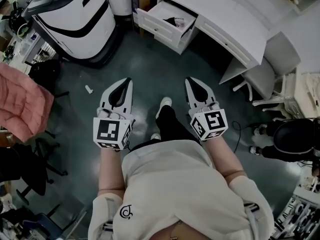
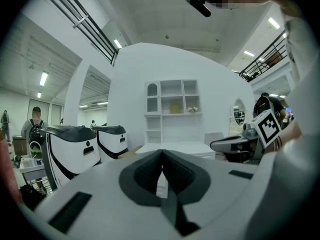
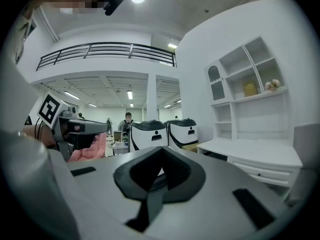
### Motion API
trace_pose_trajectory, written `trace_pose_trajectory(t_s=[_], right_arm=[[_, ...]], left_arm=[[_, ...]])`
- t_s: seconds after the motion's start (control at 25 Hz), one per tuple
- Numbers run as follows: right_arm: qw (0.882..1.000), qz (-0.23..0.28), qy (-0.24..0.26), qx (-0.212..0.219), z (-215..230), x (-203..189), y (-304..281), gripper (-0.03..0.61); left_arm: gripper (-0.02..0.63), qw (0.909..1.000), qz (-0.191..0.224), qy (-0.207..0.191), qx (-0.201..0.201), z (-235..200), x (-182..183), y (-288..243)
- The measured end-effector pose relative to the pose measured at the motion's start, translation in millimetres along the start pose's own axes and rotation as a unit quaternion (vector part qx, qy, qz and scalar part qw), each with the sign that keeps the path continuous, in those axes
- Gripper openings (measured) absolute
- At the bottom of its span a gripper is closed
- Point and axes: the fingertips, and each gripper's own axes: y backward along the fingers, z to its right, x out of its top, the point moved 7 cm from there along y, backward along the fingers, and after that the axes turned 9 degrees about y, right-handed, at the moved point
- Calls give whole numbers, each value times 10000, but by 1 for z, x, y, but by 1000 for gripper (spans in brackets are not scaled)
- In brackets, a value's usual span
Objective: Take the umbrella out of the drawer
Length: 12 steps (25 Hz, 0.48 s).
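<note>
The white drawer (image 1: 161,30) stands pulled out of the white desk (image 1: 225,14) at the top of the head view. A dark thing (image 1: 175,20), probably the umbrella, lies in it beside something pale pink. My left gripper (image 1: 128,81) and right gripper (image 1: 189,80) are held side by side over the dark floor, well short of the drawer. Both point toward the desk. The left gripper's (image 2: 161,153) jaws meet at their tips with nothing between them, and so do the right gripper's (image 3: 161,150). The desk (image 3: 260,156) shows at the right of the right gripper view.
Two large white machines (image 1: 75,14) stand left of the drawer. A pink jacket (image 1: 20,101) hangs at the far left, and a white chair (image 1: 270,69) stands right of the desk. A small white scrap (image 1: 88,89) lies on the floor. A shelf unit (image 2: 172,109) rises behind the desk.
</note>
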Motion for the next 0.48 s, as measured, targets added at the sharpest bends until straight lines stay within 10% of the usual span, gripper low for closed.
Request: trace_pose_trajectory(t_s=[0.48], right_arm=[[9998,37,-105,160,70,-13,-145,6]], left_arm=[[12,9998,-98,60,148,-71,12,-128]])
